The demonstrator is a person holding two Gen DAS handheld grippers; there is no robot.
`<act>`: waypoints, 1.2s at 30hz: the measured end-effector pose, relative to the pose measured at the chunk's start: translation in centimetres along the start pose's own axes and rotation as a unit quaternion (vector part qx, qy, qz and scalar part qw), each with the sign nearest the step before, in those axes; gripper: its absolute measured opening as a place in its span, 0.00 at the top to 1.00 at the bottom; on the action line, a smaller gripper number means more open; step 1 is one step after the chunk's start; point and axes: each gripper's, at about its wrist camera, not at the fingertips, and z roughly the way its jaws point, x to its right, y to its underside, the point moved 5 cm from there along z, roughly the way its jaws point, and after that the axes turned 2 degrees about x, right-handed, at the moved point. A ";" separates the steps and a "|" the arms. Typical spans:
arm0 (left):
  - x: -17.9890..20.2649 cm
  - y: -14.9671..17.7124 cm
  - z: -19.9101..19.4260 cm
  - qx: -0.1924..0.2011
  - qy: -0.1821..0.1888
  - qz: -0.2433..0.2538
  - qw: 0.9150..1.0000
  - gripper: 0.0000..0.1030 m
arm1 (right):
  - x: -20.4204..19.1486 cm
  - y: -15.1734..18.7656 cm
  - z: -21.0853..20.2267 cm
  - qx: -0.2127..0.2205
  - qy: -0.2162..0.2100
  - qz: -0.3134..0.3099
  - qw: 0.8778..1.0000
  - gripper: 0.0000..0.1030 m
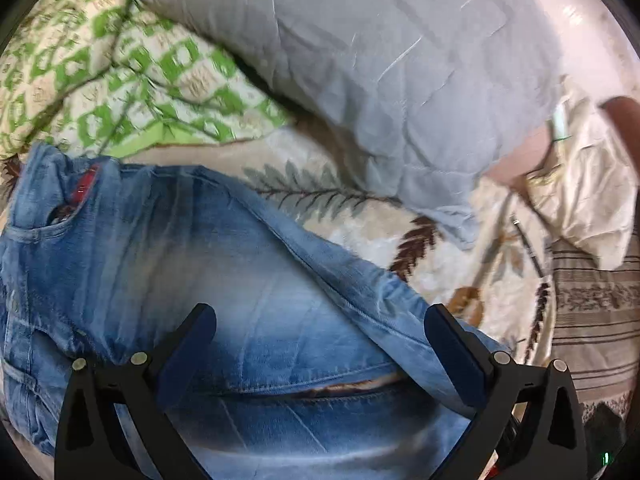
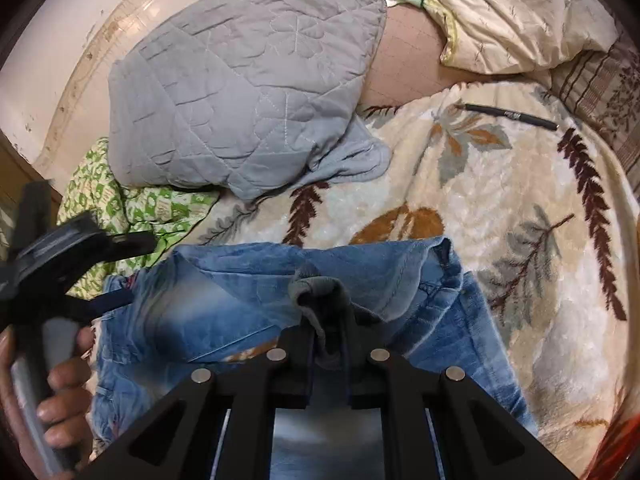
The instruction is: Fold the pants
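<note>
Light blue jeans (image 1: 168,248) lie on a cream leaf-print blanket (image 1: 360,216), waistband and pocket at the left in the left wrist view. My left gripper (image 1: 320,344) is open just above the denim, holding nothing. In the right wrist view my right gripper (image 2: 330,320) is shut on a bunched fold of the jeans (image 2: 248,288) and holds it lifted over the rest of the denim. The left gripper (image 2: 104,264) also shows there at the left, held by a hand, open beside the jeans.
A grey quilted pillow (image 2: 240,92) and a green patterned cloth (image 2: 152,208) lie behind the jeans. A black pen (image 2: 508,114) rests on the blanket (image 2: 500,200) at the far right. A cream duvet (image 2: 512,12) and a striped pillow (image 2: 600,84) are at the back right.
</note>
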 end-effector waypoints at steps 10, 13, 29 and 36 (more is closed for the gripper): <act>0.4 -1.0 5.9 -0.070 -0.069 -0.033 0.995 0.92 | 1.0 -0.9 0.0 -0.030 -0.016 -0.006 0.999 0.89; 0.4 -0.9 2.5 -0.018 -0.032 -0.047 0.998 0.95 | 1.3 -2.0 -0.3 -0.011 -0.042 -0.007 0.999 0.89; -1.9 17.2 -1.6 0.030 0.015 -0.052 0.998 0.95 | 5.0 4.6 -4.5 -0.076 0.007 0.020 0.997 0.86; -1.8 17.4 -1.2 0.038 0.006 -0.002 0.999 0.92 | 8.0 3.8 -6.6 -0.034 -0.033 0.111 0.993 0.19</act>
